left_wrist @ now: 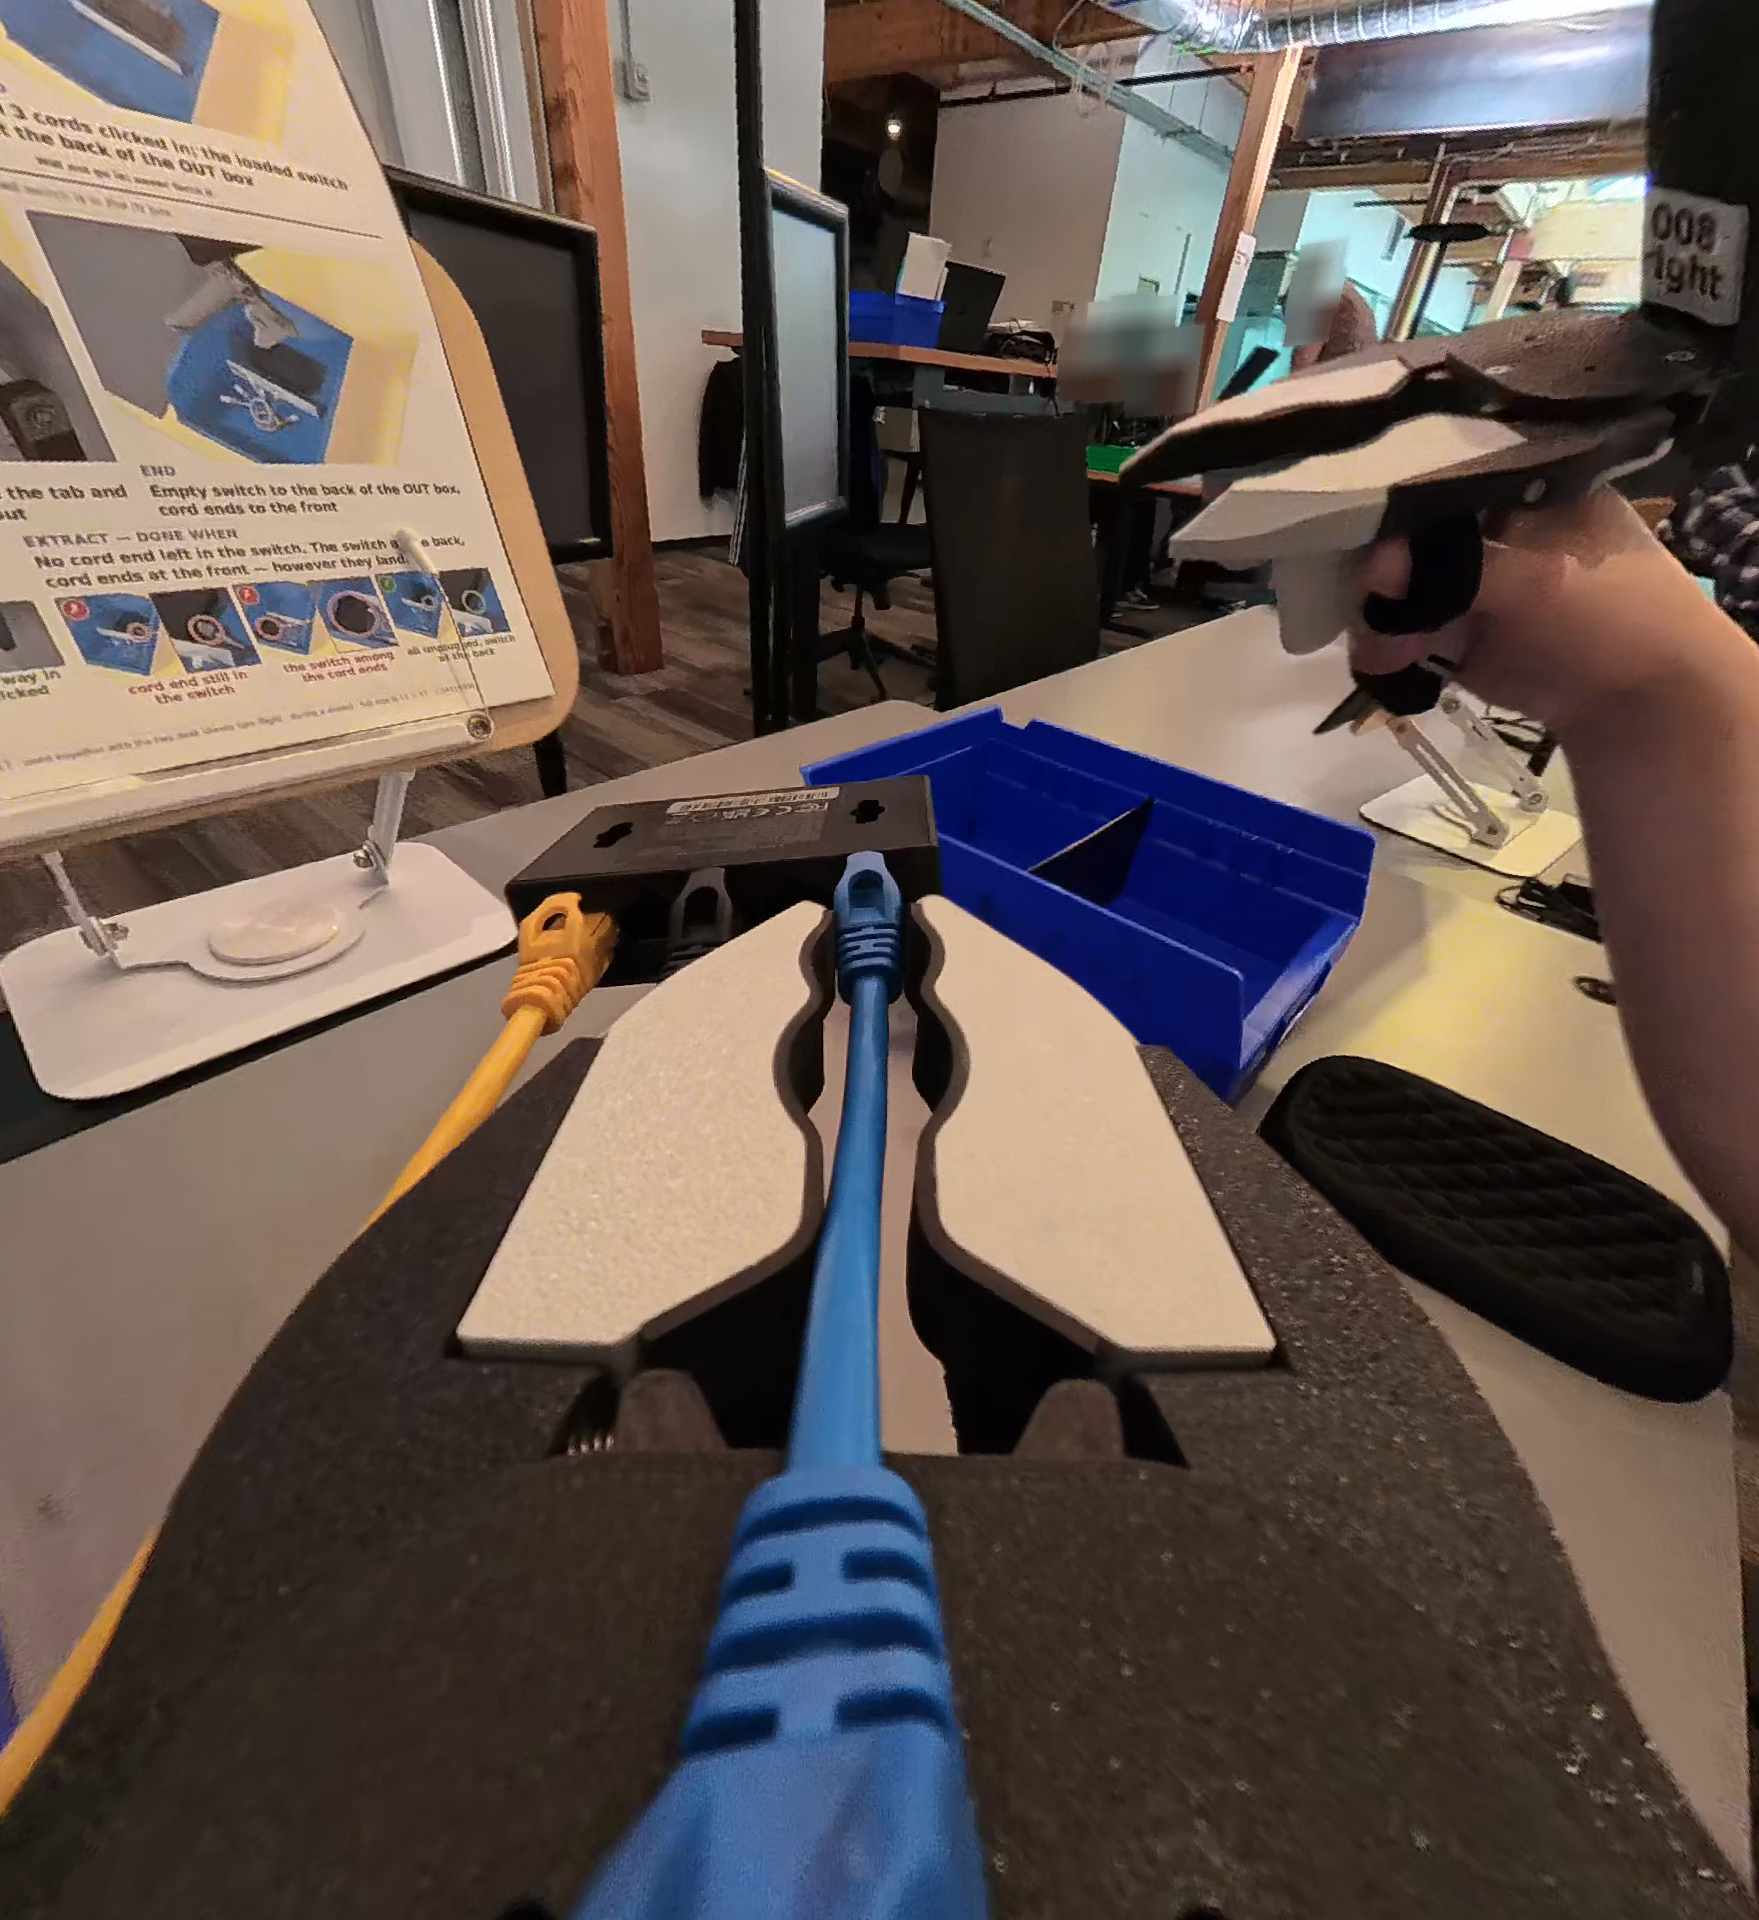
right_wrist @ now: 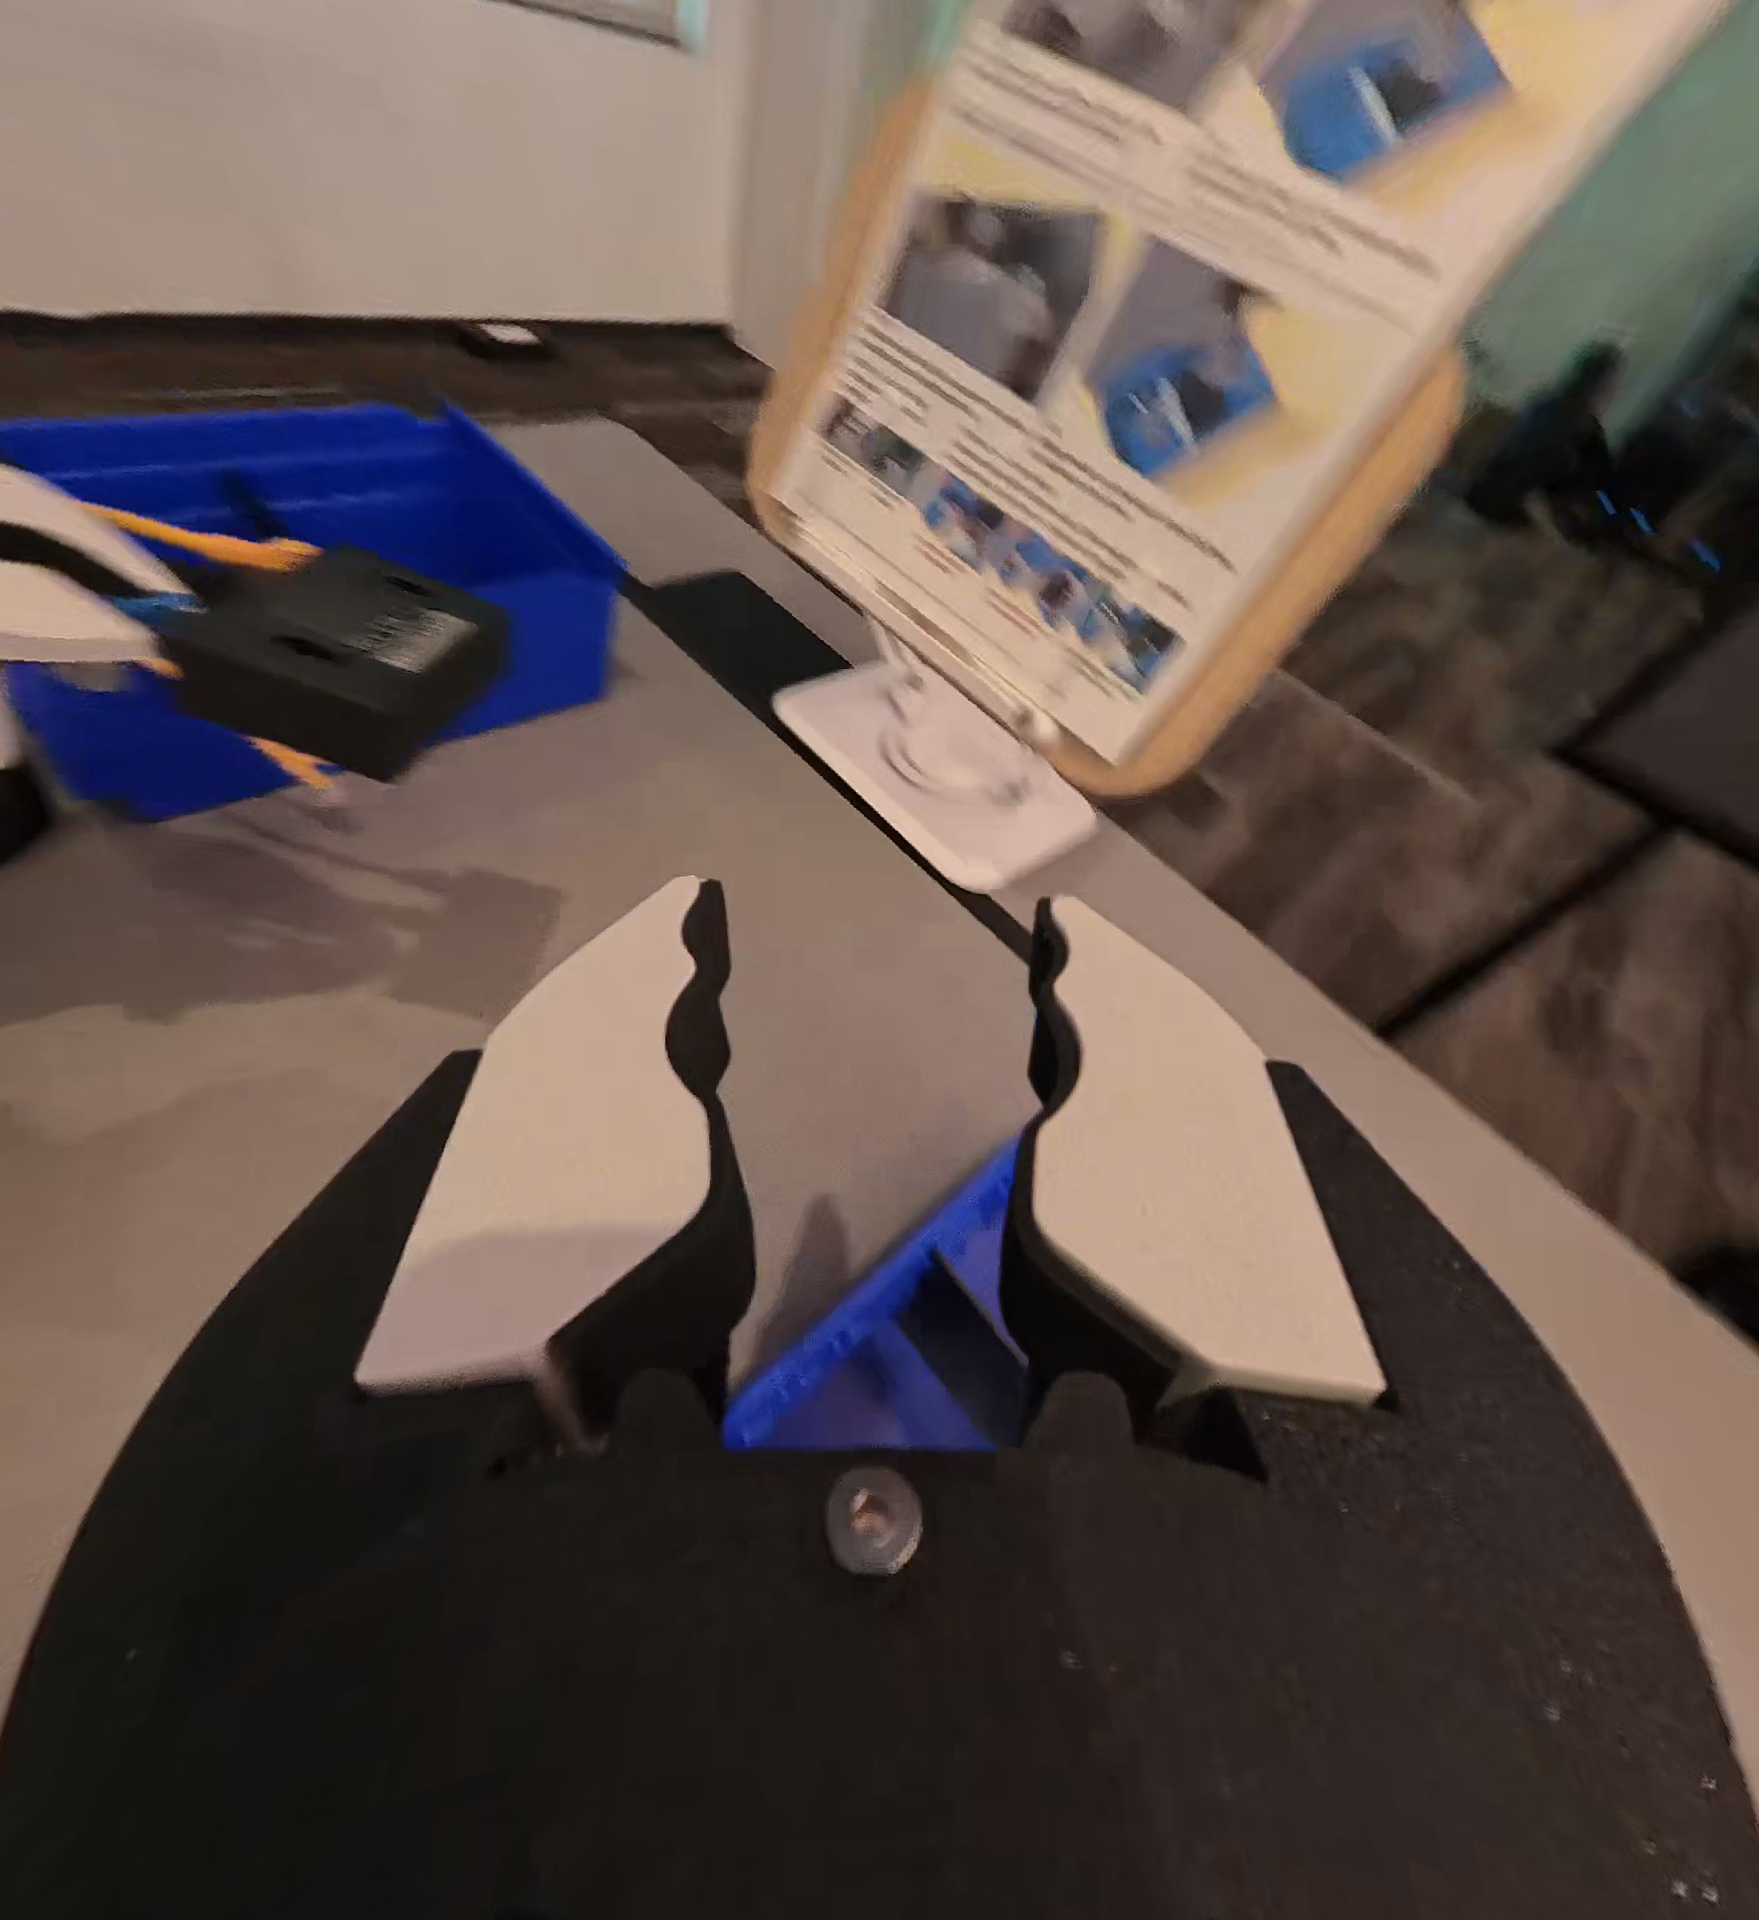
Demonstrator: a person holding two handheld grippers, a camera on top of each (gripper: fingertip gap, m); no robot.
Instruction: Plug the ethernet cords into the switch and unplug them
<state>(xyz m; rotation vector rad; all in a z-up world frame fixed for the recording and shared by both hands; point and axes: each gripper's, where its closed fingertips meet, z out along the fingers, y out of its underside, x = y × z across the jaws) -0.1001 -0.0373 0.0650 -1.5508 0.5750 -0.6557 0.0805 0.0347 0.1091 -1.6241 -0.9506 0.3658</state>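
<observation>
Left wrist view: left claw (left_wrist: 867, 930) pinches the blue cord (left_wrist: 854, 1143) at the switch (left_wrist: 740, 831), to steady it; right claw (right_wrist: 870, 914) gapes wide, empty.

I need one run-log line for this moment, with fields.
left claw: shut on blue ethernet cord at switch | right claw: open, empty | yellow cord: plugged

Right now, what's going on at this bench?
A person is working ethernet cords at a black switch with two handheld grippers. The left gripper sits around the blue cord just behind its plug, which is in the switch; the yellow cord and a black one are plugged in too. The right gripper is open, empty and raised off the table. A blue bin sits behind the switch.
</observation>
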